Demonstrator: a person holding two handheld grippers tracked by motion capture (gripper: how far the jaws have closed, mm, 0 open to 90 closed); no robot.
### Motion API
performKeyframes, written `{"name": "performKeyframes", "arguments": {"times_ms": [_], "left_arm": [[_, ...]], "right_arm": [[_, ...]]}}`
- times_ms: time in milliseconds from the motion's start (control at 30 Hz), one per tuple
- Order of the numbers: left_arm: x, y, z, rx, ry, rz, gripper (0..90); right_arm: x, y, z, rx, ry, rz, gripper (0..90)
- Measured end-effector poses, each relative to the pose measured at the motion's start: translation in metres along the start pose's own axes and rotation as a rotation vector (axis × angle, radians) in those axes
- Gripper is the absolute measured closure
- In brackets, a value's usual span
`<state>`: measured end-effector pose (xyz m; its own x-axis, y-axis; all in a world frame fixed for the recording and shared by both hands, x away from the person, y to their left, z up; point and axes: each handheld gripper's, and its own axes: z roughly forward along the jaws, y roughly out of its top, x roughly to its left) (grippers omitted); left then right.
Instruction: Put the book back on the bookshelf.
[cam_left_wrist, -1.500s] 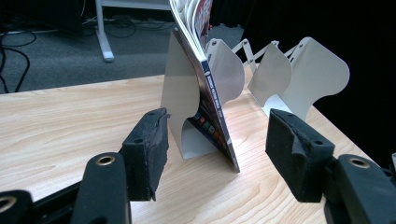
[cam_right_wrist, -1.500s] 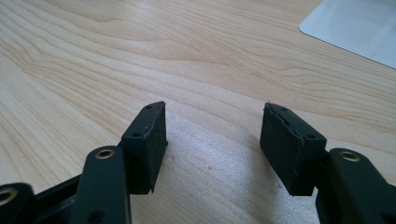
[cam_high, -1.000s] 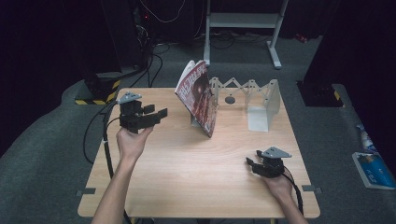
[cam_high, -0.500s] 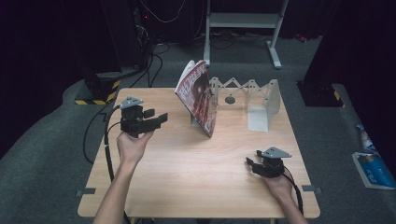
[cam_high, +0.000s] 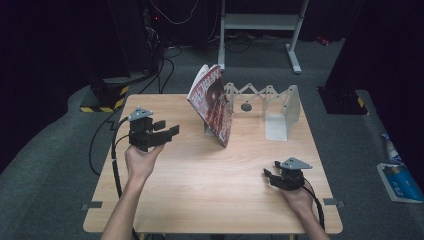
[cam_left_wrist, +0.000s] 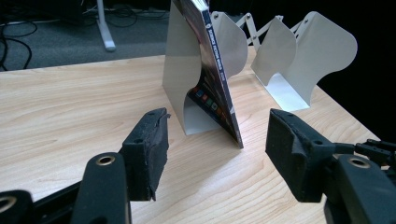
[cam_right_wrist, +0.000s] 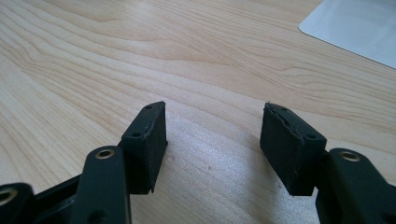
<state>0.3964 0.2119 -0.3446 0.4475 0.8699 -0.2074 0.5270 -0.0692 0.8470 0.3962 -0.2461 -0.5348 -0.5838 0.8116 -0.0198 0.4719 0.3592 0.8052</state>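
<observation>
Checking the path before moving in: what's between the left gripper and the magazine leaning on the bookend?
Bare tabletop. In the left gripper view, nothing sits between the open left gripper and the magazine.

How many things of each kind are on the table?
Magazine: 1
White expanding bookend rack: 1
Black claw, the left claw and the right claw: 2
Total: 4
</observation>
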Motion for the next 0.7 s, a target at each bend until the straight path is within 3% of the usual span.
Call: {"name": "performKeyframes", "arguments": {"times_ms": [700], "left_arm": [[-0.003,-0.021,0.002,0.016,0.002,0.002,39.1]], "right_arm": [[0.000,0.000,0.000,0.000,0.000,0.000,41.1]]}}
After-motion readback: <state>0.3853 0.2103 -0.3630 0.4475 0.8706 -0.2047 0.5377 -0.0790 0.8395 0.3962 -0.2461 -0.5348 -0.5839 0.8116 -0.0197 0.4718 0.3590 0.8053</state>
